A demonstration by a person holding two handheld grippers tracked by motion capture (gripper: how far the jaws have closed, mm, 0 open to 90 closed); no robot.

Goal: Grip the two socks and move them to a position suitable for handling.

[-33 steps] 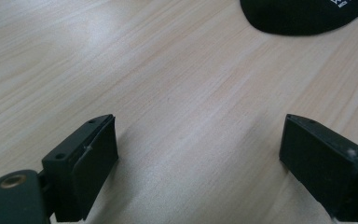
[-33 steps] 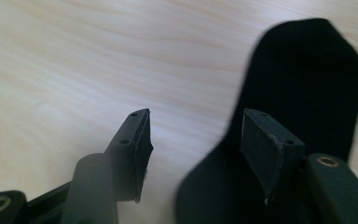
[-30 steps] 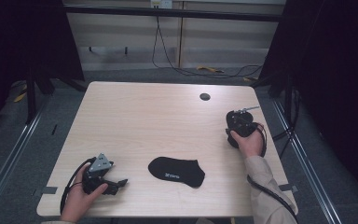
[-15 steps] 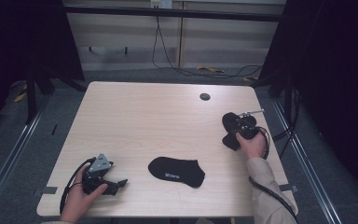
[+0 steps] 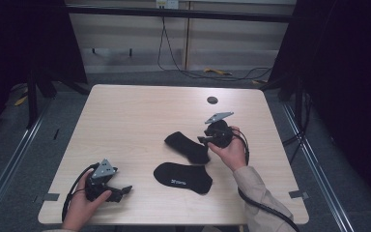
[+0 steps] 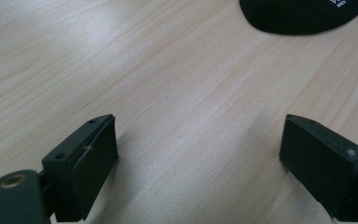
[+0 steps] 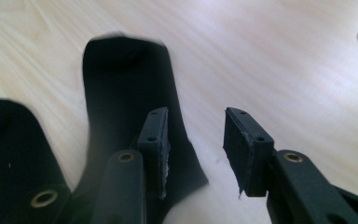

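- a second black sock (image 5: 187, 146) now lies near the middle of the table (image 5: 125, 125), where a second ago it sat bunched in the right gripper (image 5: 206, 138) by the right edge.
- the right hand (image 5: 232, 151) has carried it inward from that edge and let it down just beyond the first black sock (image 5: 182, 177); the two look barely apart in the high view, though whether they touch is hard to tell.
- the right gripper's jaws have just been opening: in the right gripper view they stand partly spread with bare wood between them, and the sock (image 7: 130, 93) lies under and beside one jaw, not pinched.
- the first sock rests flat toward the near edge, about mid-width (small white lettering shows on it); it has not shifted.
- the left gripper (image 5: 118, 192) rests by the near left corner, where it was a second ago, its jaws spread wide over bare wood, the toe of the first sock (image 6: 303, 16) ahead of them.
- my reading: both socks are now together within reach of both hands, so pairing or laying them straight looks like the next step, and the freshly dropped sock lies bent and will probably want flattening.
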